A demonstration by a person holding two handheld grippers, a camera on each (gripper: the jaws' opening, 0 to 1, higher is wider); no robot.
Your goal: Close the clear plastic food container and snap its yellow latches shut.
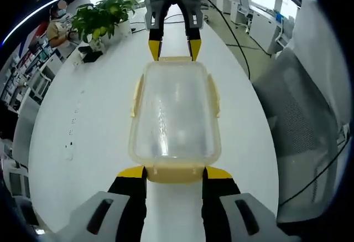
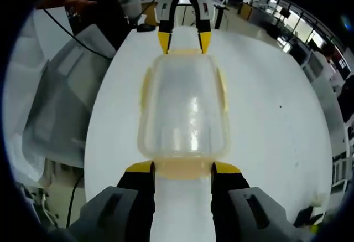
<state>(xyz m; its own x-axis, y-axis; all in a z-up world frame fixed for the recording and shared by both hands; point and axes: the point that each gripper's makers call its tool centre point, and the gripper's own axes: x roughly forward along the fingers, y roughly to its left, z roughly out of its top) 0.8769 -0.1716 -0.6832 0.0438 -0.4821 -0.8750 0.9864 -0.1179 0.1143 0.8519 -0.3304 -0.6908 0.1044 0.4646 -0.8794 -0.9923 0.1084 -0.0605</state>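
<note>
Left gripper, jaws apart, straddling near end latch of container lying mid-table; right gripper, also spread, flanking opposite end. Likely bracing both ends for latch pressing.

In the left gripper view, bare white table lies open left and right of the container; a potted plant stands far left, a grey chair crowds the right edge.
</note>
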